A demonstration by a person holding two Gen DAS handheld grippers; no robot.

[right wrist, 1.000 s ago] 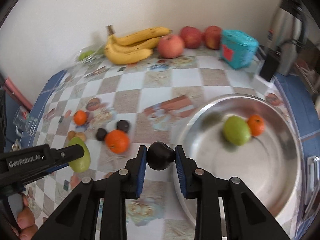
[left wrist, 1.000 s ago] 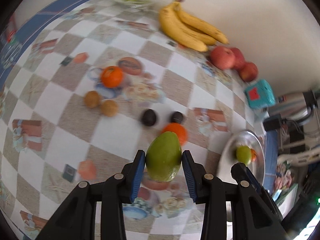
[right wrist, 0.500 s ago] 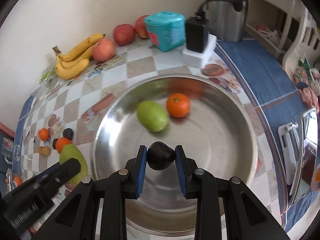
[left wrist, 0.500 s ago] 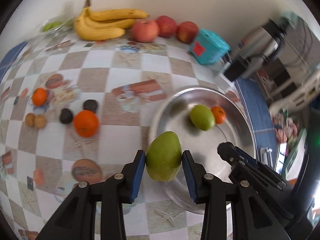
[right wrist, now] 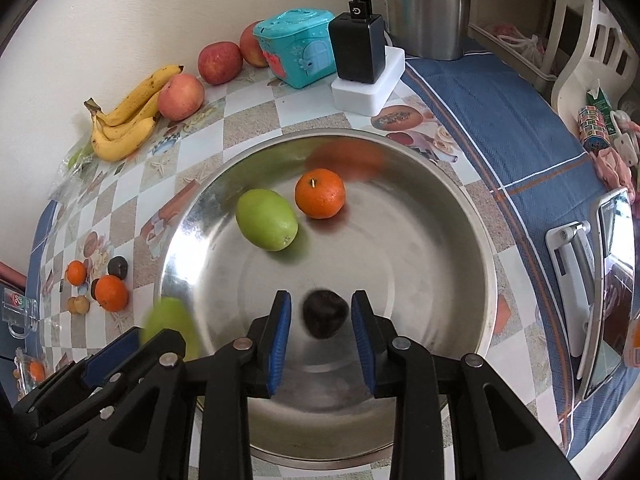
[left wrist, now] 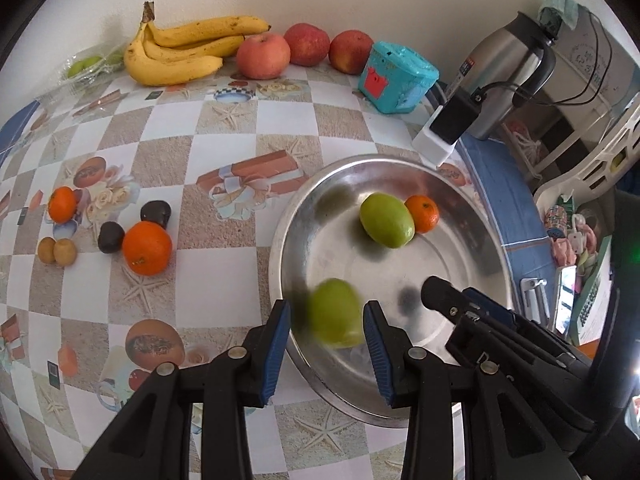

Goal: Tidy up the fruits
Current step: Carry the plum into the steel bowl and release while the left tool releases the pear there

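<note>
A steel bowl (left wrist: 472, 216) (right wrist: 460, 208) holds a green fruit (left wrist: 386, 220) (right wrist: 266, 219) and a small orange (left wrist: 421, 213) (right wrist: 320, 193). My left gripper (left wrist: 326, 326) is open above the bowl's near left rim; a blurred green mango (left wrist: 336, 314) (right wrist: 170, 320) sits loose between its pads, free of them. My right gripper (right wrist: 322, 320) is open over the bowl; a blurred dark fruit (right wrist: 323, 314) lies between its pads without touching them. On the tablecloth to the left lie an orange (left wrist: 147, 247), two dark fruits (left wrist: 156, 212), a small orange (left wrist: 62, 204) and two brown fruits (left wrist: 58, 250).
Bananas (left wrist: 180, 50) and three apples (left wrist: 264, 56) line the back wall, beside a teal box (left wrist: 396, 78). A black adapter on a white block (right wrist: 362, 68), a steel kettle (left wrist: 508, 76) and a phone stand (right wrist: 576, 280) are at the right. A bag of green fruit (left wrist: 86, 66) lies far left.
Both grippers have opened over the bowl. The green mango and the dark fruit have left the pads and are dropping, blurred. Both grippers moved further over the bowl.
</note>
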